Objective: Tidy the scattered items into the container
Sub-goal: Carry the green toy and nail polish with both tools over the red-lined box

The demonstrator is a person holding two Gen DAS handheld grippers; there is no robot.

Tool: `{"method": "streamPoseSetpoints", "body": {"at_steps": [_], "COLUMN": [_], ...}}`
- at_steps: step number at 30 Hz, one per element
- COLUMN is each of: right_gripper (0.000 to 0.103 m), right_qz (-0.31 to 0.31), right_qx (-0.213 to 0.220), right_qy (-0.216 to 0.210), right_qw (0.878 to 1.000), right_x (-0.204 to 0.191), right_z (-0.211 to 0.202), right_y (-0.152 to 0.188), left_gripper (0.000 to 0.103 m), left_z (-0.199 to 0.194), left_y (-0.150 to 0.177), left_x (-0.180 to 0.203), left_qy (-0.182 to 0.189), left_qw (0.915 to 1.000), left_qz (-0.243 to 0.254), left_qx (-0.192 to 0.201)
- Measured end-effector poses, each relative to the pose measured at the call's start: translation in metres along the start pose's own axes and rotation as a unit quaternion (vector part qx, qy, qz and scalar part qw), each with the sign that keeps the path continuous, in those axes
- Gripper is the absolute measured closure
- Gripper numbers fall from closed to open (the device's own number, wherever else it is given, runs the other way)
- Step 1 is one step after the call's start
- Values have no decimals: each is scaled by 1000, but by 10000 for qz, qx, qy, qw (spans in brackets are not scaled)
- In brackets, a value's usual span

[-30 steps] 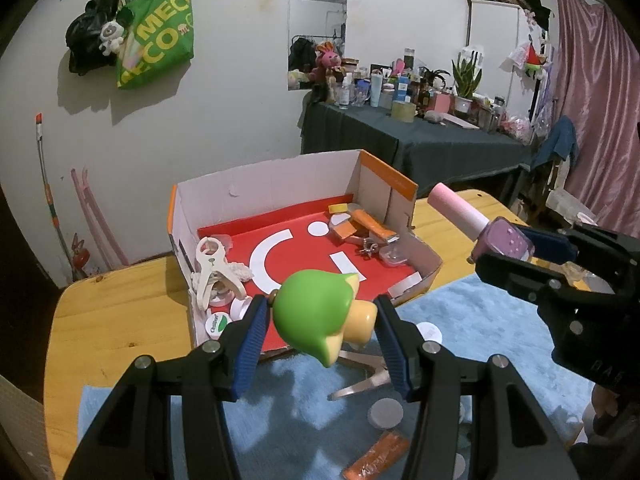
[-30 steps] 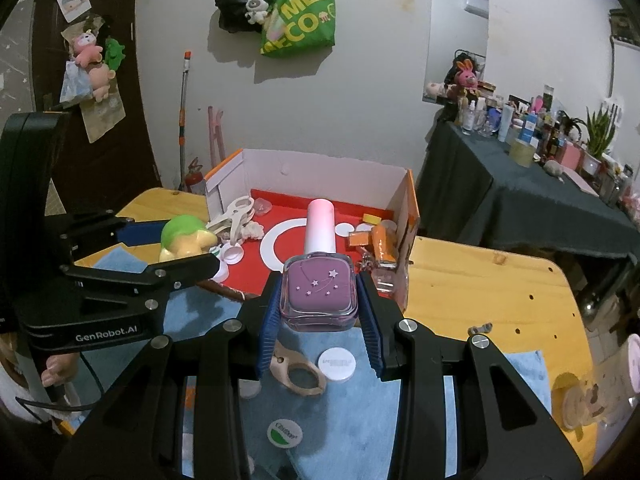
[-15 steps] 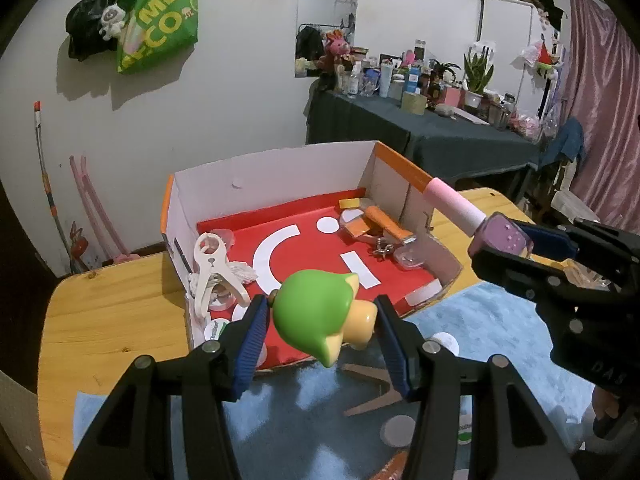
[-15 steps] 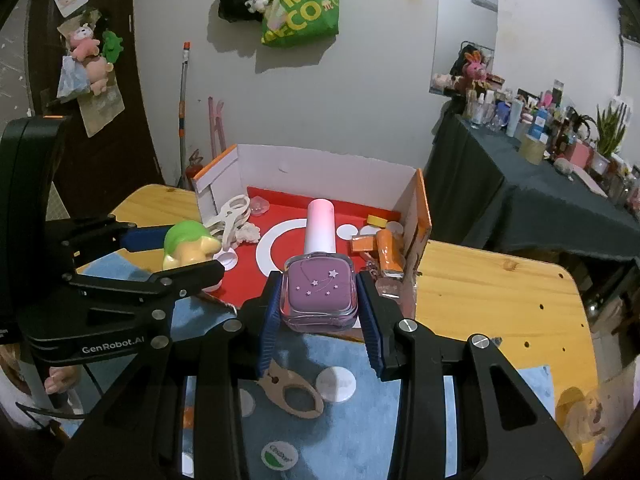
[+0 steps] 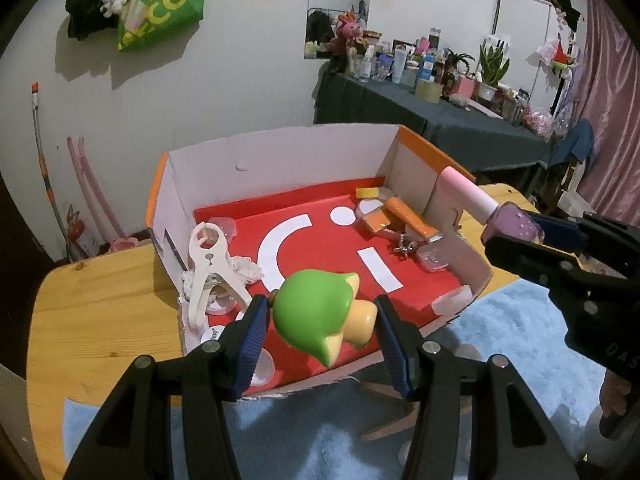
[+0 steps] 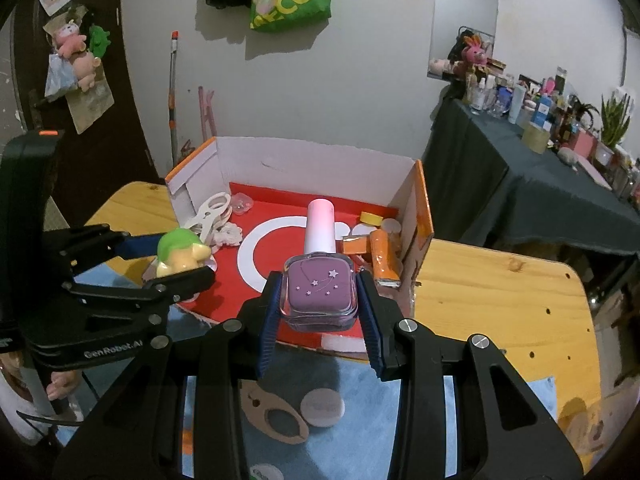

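My left gripper [image 5: 320,330] is shut on a green and yellow toy figure [image 5: 316,312], which hangs over the front edge of the open cardboard box [image 5: 280,152] with its red floor. My right gripper [image 6: 320,300] is shut on a purple nail polish bottle [image 6: 319,292] with a pink cap, above the box's near right corner. In the left wrist view that bottle [image 5: 512,226] shows at the right, by the box's orange right wall. The toy [image 6: 180,250] appears at the left of the right wrist view. The box holds a white clip [image 5: 208,264], orange packets [image 5: 404,216] and small lids.
The box stands on a wooden table [image 6: 500,300] with a blue fluffy mat [image 5: 500,344] in front. On the mat lie a wooden tag [image 6: 276,416] and round lids [image 6: 322,407]. A dark-clothed side table [image 6: 540,184] crowded with bottles stands behind at the right.
Both grippers have moved forward toward the box with their items still gripped; the box looks larger and nearer, and the toy now hangs over its front edge.
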State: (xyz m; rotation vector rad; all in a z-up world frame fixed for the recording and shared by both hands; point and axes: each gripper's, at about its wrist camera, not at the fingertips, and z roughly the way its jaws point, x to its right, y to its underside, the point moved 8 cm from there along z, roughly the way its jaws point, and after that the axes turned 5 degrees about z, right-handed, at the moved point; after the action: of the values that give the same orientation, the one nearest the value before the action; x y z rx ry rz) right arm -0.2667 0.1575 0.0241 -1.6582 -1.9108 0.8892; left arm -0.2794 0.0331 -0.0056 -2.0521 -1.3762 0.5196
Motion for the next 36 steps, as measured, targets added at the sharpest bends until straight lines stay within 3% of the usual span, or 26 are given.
{"method": "streamPoseSetpoints", "body": {"at_steps": [15,36], "right_gripper": [69,69], "right_qz": [77,-216], "right_qx": [-649,-1169], "right_qy": [1,-109], "right_qw": [9979,9928], "right_x": [12,-3], "right_z": [59,94], "right_y": [8,19], "left_gripper": [47,47], "left_z": [38,62], "left_y": [5,13], "left_x": [-4,-9], "left_qy": [45,-114], "left_qw": [9988,9965], "left_qz": [-62,53], "left_qx": [-474,-824]}}
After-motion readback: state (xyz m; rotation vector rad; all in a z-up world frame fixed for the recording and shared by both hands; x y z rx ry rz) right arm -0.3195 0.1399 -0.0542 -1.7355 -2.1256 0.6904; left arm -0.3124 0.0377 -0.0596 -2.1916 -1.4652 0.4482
